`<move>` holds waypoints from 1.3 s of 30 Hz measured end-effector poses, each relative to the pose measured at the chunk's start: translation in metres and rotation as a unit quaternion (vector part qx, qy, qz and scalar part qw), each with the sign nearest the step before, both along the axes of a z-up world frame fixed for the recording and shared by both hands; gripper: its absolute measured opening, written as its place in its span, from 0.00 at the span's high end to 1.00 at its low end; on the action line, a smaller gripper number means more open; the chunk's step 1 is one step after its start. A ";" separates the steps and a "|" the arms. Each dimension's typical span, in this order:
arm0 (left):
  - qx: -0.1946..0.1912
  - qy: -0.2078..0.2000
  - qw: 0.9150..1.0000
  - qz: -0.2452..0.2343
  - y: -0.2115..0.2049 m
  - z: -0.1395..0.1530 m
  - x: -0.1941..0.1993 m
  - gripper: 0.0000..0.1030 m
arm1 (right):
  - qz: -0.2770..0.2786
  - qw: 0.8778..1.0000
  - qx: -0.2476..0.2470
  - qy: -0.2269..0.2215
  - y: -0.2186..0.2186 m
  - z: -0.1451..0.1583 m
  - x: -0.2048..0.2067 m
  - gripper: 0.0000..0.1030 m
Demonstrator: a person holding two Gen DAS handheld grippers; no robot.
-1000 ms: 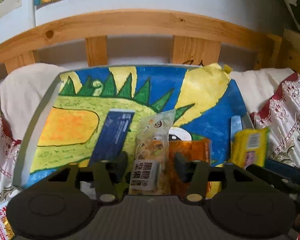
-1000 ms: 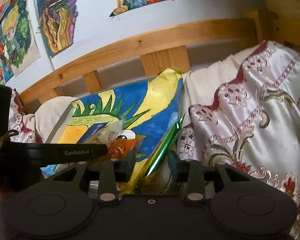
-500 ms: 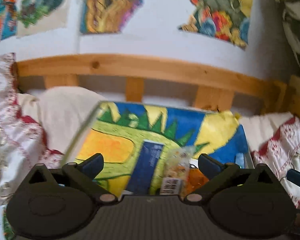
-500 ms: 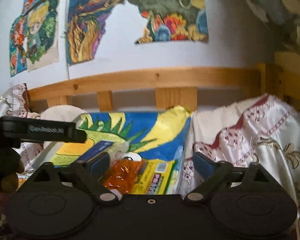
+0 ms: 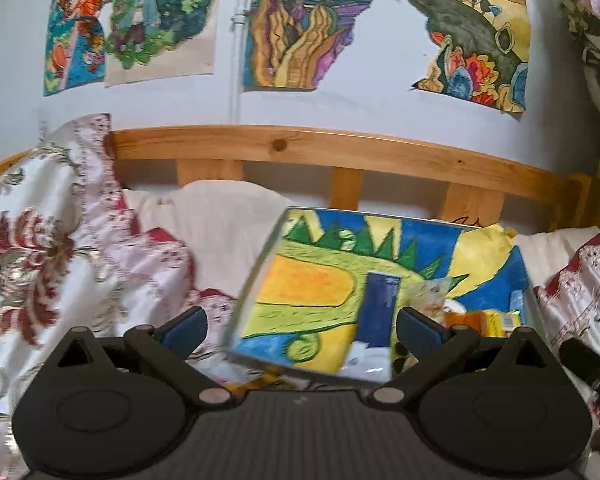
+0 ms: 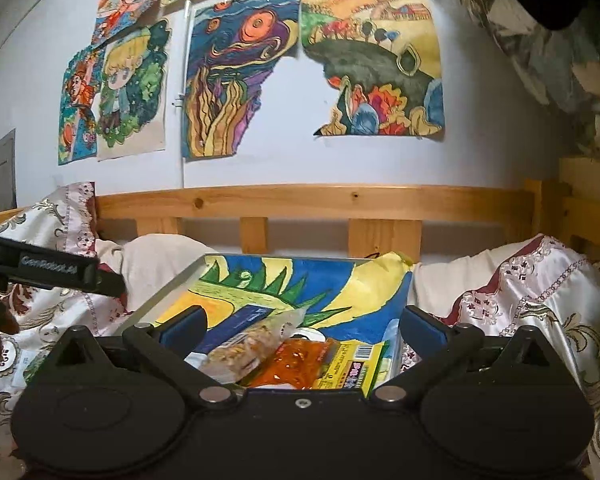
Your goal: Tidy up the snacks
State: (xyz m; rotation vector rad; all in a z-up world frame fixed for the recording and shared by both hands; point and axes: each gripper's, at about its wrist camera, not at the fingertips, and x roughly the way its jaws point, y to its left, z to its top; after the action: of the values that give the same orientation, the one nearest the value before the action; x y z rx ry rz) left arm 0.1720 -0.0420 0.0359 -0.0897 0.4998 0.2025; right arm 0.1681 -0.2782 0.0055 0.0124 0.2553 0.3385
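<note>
Colourful hand-painted pictures (image 6: 236, 76) are taped to a pale wall above a wooden bed rail (image 6: 308, 200), and cream satin bedding with maroon floral trim (image 5: 48, 248) lies bunched on both sides. Between the folds rests a flat board painted with a green, yellow and blue dinosaur (image 5: 312, 284), and the snacks sit in a row on its near right part. Furthest left is a dark navy rectangular packet (image 6: 240, 322), lying lengthwise. Beside it, partly over it, is a clear bag (image 6: 252, 344) showing pale beige pieces inside. Next comes a shiny orange wrapper (image 6: 296, 364), crinkled and translucent, touching a yellow packet (image 6: 352, 364) that has a white barcode patch and pink lettering. The left view shows the same row more blurred and partly hidden behind the finger.

Left gripper (image 5: 300, 326) has its jaws spread wide with nothing between them, held above the board's near left edge. Right gripper (image 6: 302, 326) is likewise spread wide and holding nothing, with the snack row showing in the gap between its blue-padded fingers (image 6: 184, 326)
</note>
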 end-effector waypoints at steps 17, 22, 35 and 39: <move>0.017 0.018 0.999 0.020 0.037 0.000 -0.091 0.00 | 0.005 1.000 -0.006 0.010 0.020 0.011 -0.063 0.01; 0.029 0.036 0.999 0.002 0.043 -0.009 -0.113 0.00 | 0.004 1.000 0.003 0.021 0.025 0.012 -0.084 0.01; 0.046 0.030 0.998 -0.023 0.061 -0.007 -0.150 0.00 | 0.004 0.999 -0.023 0.049 0.047 0.008 -0.124 0.01; 0.038 0.026 0.999 -0.028 0.069 -0.008 -0.160 0.00 | -0.001 0.997 -0.029 0.075 0.058 0.006 -0.132 0.01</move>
State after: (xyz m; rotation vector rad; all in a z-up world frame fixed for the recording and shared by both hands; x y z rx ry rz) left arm 0.0121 0.0265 0.0280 0.0027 0.5453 0.1696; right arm 0.0358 -0.2200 0.0116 -0.0187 0.4127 0.3295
